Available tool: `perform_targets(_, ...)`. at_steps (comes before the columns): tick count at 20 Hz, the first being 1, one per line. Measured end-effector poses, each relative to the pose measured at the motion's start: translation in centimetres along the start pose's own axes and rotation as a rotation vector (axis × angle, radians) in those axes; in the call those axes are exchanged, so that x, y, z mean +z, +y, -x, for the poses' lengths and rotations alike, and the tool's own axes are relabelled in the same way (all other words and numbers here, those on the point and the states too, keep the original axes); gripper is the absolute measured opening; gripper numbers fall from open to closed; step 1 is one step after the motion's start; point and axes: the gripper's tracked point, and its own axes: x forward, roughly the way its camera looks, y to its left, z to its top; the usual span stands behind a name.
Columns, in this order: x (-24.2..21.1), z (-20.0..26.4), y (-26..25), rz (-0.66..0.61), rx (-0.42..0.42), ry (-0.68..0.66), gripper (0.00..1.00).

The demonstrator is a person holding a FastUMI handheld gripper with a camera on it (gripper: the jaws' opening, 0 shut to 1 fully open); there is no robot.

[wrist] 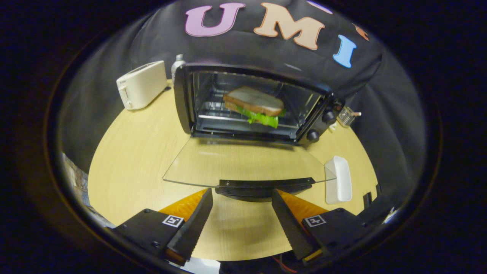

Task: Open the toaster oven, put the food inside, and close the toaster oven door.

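- Tongs spread wide, holding nothing, fingertips just short of the door handle.
- Oven door lies flat open.
- Sandwich sits on the rack inside.

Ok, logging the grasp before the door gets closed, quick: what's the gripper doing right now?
Gripper: open, holding nothing, its fingers apart just short of the door handle.

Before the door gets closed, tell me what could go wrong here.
1. The sandwich has lettuce hanging over the rack's front edge; the rising glass door might catch it.
2. The open gripper straddles the door handle without touching it; a loose hold could let the handle slip and the door drop back.
3. The white tray lies beside the door's corner and could get bumped.
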Motion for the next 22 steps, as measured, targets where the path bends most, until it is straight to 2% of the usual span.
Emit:
perform_targets(4,4.3,0.3,-0.9,-0.017,-0.041,-0.09,0.99)
perform_targets(9,5.3,0.2,-0.8,0.06,-0.051,-0.101,1.0)
perform_targets(22,12.2,-1.1,-1.2,0.04,-0.065,-0.258,1.0)
